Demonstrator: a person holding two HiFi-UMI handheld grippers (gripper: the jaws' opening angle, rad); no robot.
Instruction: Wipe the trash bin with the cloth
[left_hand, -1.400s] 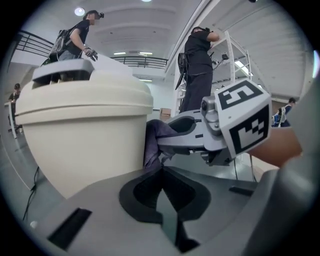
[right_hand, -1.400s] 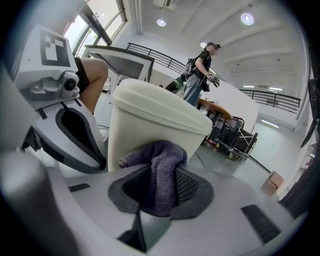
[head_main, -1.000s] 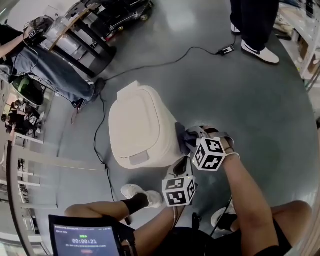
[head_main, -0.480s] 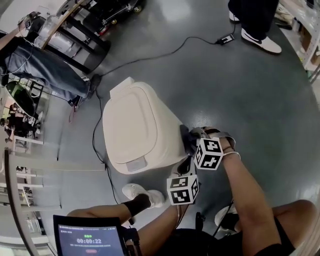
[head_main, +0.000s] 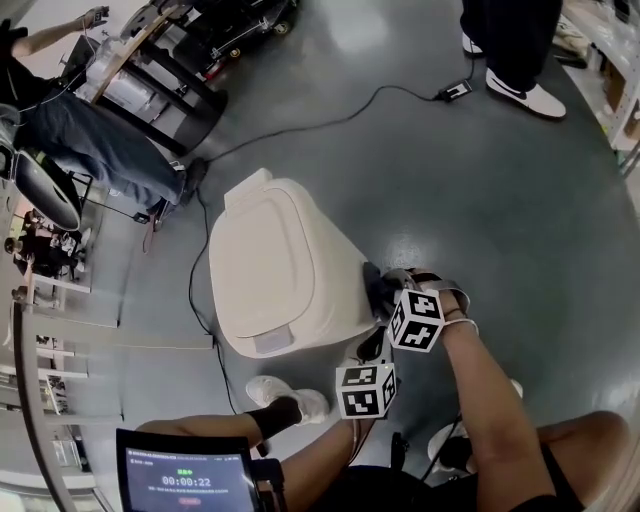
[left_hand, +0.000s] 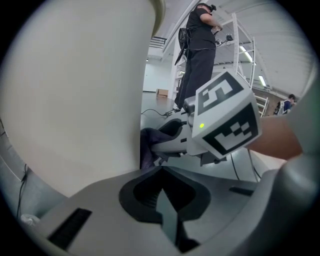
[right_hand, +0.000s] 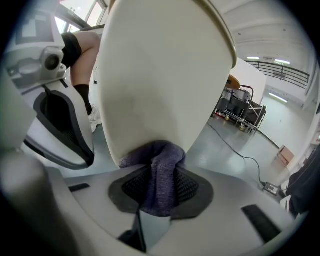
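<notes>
While the head view shows the cream plastic trash bin (head_main: 285, 265) standing on the grey floor (head_main: 500, 190), the right claw (head_main: 382, 292) holds a dark purple knitted cloth (head_main: 376, 278) to its right wall. Wiping seems begun, with the lid and other sides left. Left gripper view: the left claw (left_hand: 161, 195) is together and empty beside that wall. Right gripper view: the jaws clamp the cloth low, near the bin's bottom edge — open floor lies right.

Cloth (head_main: 378, 287) slid slightly down the trash bin (head_main: 270, 265) wall — tablet timer (head_main: 185, 481) advanced.
</notes>
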